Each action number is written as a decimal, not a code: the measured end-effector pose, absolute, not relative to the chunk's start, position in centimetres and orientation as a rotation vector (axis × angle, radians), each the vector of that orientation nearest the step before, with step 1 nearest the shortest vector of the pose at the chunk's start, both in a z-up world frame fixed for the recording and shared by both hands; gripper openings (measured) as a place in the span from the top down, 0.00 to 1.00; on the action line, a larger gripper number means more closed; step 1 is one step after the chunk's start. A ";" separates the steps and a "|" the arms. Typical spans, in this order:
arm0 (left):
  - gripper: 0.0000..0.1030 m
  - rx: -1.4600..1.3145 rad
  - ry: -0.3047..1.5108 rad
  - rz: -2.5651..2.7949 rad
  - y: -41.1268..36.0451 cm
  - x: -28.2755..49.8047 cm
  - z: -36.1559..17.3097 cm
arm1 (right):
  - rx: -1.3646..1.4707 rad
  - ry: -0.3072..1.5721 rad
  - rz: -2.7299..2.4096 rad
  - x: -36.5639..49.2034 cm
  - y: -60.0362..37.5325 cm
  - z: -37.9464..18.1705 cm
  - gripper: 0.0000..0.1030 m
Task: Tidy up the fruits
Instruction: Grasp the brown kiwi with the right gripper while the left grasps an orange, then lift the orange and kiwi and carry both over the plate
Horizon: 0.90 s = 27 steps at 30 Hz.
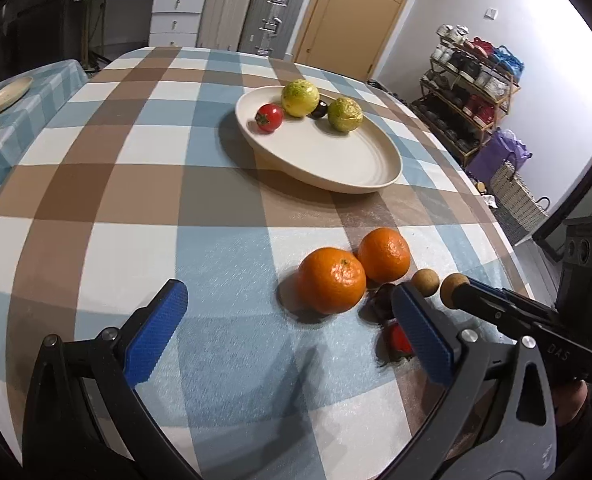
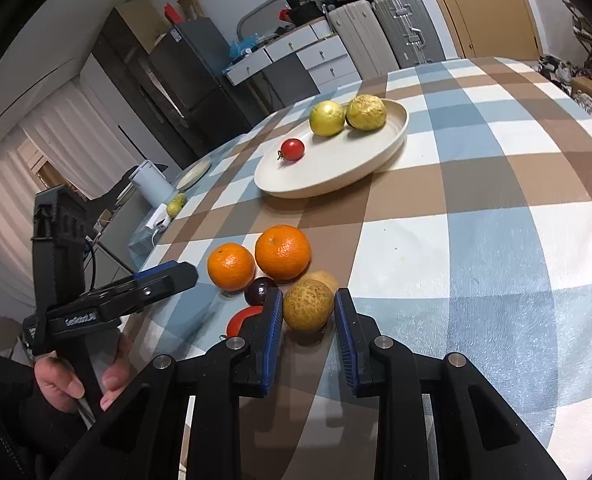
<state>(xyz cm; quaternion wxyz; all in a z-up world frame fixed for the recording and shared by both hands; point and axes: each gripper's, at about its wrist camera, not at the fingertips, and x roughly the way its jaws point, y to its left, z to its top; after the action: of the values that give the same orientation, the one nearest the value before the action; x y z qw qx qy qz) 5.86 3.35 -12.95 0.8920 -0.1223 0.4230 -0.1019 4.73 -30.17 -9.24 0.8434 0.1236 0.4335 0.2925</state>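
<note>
While the left gripper (image 1: 292, 328) hangs over the desk (image 1: 136, 184), its jaws stand wide apart and hold nothing. Left wrist view: two oranges (image 1: 332, 280) touch each other just ahead of it, with a dark plum (image 1: 382, 300) and a red tomato (image 1: 399, 338) tucked beside its right blue pad. Two small tan round fruits (image 1: 425, 282) sit at the tip of the right gripper (image 1: 452, 286), which comes in from the right; whether it grips one can't be told from this angle. Farther off, a cream plate (image 1: 336, 160) carries a cherry tomato (image 1: 269, 117), two yellow-green guavas (image 1: 300, 98), possibly citrus, and a small dark fruit.

Right wrist view: the right gripper's jaws are clamped on a brown, speckled round fruit (image 2: 308, 305), probably a longan, blue pads (image 2: 274, 320) pressing both sides, fruit resting low on the cloth. A second tan fruit peeks out behind it. Oranges, plum and tomato are clustered just to its left; the plate is well apart, up the desk. A hand (image 2: 76, 384) holds the left tool at the left edge.

Step in hand: grasp made, lift not yet begun. Next move calls for a straight lift clear of the neighbouring fruit, then a carry to a bare part of the plate, set down gently so it doesn't roll.
</note>
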 end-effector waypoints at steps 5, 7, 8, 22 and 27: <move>0.05 -0.271 0.899 -0.262 3.5 7.2 -13.5 | 0.261 0.899 0.626 4.5 -30.3 -8.9 0.74; 0.10 -0.262 0.909 -0.285 3.3 7.5 -13.6 | 0.265 0.896 0.627 4.7 -30.4 -8.9 0.74; 0.13 -0.256 0.912 -0.294 3.2 7.7 -13.7 | 0.267 0.895 0.626 4.6 -30.6 -8.9 0.74; 0.62 -0.304 0.945 -0.436 2.7 8.7 -14.5 | 0.269 0.900 0.645 5.5 -30.4 -8.7 0.74; 0.63 -0.309 0.937 -0.452 2.8 8.9 -14.3 | 0.261 0.891 0.661 5.8 -30.0 -8.3 0.74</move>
<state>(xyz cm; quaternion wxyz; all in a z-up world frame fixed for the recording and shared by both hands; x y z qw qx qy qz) 8.90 2.80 -14.27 0.8563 -0.1468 0.4460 -0.2152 5.78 -30.01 -8.26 0.8420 0.1237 0.4218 0.3127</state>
